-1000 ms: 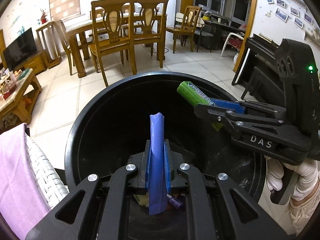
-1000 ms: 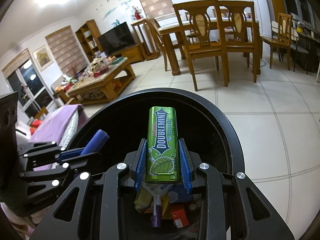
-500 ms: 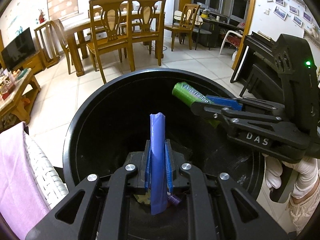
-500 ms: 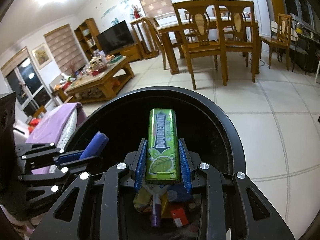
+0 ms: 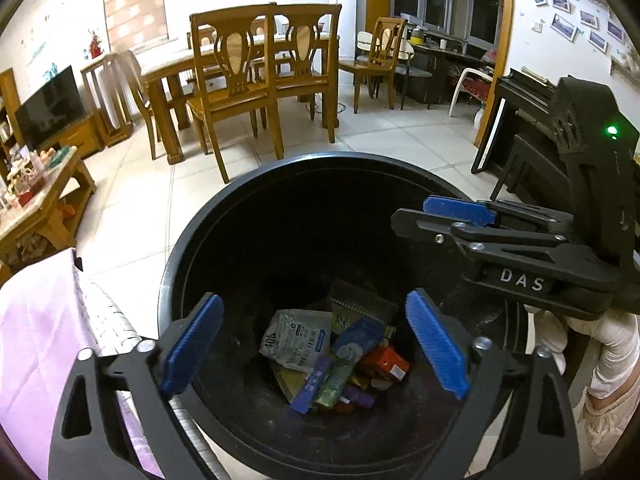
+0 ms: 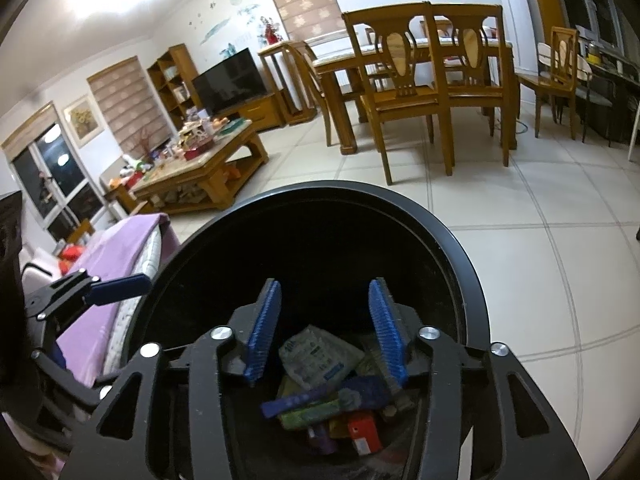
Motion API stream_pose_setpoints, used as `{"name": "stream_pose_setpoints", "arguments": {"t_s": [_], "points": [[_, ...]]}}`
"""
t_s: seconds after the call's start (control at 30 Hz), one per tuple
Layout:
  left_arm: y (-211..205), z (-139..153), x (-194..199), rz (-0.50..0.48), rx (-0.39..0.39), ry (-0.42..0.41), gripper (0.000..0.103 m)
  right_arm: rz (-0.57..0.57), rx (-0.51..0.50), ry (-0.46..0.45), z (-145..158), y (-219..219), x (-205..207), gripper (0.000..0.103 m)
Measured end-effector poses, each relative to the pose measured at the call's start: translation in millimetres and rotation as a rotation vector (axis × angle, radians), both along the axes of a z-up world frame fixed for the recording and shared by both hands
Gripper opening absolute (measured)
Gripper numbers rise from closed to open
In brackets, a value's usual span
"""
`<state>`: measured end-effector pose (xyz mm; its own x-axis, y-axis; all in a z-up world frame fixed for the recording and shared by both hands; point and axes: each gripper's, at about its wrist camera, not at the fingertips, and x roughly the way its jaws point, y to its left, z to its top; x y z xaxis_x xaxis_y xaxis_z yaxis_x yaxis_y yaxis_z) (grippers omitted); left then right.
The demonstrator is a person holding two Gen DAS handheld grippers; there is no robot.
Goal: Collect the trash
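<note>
**Both pieces dropped into the bin**

A moment ago the left gripper pinched a blue strip and the right gripper a green gum pack. Now both sets of jaws stand wide apart and empty over the black bin. The blue strip and the green gum pack lie side by side on the trash pile at the bottom. This load looks delivered; next would be fetching more litter.

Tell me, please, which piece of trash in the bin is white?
The crumpled white packet with blue print, lying topmost at the pile's left in the black bin; the others are blue, green, red or purple.
</note>
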<state>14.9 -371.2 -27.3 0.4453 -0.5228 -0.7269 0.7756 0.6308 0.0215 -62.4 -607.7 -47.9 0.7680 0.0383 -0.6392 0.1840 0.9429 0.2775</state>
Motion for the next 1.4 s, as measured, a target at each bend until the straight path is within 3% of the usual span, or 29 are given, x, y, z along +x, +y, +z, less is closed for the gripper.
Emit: {"name": "stream_pose_setpoints", "arguments": {"t_s": [0.1, 0.2, 0.3, 0.43, 0.63, 1.03, 1.2, 1.23, 1.27, 1.4], "points": [[3.2, 1.0, -6.8, -0.01, 0.001, -0.011, 0.097, -0.014, 0.011, -0.012, 0.9, 2.1, -2.2, 0.065], [7.4, 2.1, -10.8, -0.017, 0.002, -0.017, 0.098, -0.021, 0.021, -0.016, 1.0, 3.7, -3.4, 0.066], [14.2, 5.9, -13.4, -0.014, -0.009, -0.025, 0.098, -0.029, 0.023, -0.024, 2.3, 8.0, -5.1, 0.081], [35.0, 15.0, -15.6, 0.003, -0.059, -0.034, 0.098, -0.038, 0.031, -0.039, 8.3, 16.7, -4.9, 0.088], [83.0, 32.7, -14.4, 0.087, -0.155, -0.062, 0.098, 0.0, 0.018, -0.038, 16.0, 50.9, 4.5, 0.088], [231.0, 53.0, -5.0, 0.468, -0.21, -0.129, 0.098, 0.175, -0.036, -0.035, 24.3, 188.7, 52.9, 0.089], [300.2, 54.7, -2.7, 0.656, -0.205, -0.185, 0.098, 0.264, -0.094, -0.094, 33.8, 268.0, 63.4, 0.089], [309.6, 55.2, -2.4, 0.678, -0.203, -0.19, 0.098, 0.281, -0.105, -0.111, 35.7, 284.0, 64.8, 0.09], [322.4, 54.8, -2.2, 0.707, -0.198, -0.196, 0.098, 0.295, -0.115, -0.123, 37.6, 297.8, 66.8, 0.098], [360.0, 52.7, -5.0, 0.789, -0.181, -0.224, 0.098, 0.32, -0.122, -0.189, 45.2, 345.4, 73.1, 0.098]]}}
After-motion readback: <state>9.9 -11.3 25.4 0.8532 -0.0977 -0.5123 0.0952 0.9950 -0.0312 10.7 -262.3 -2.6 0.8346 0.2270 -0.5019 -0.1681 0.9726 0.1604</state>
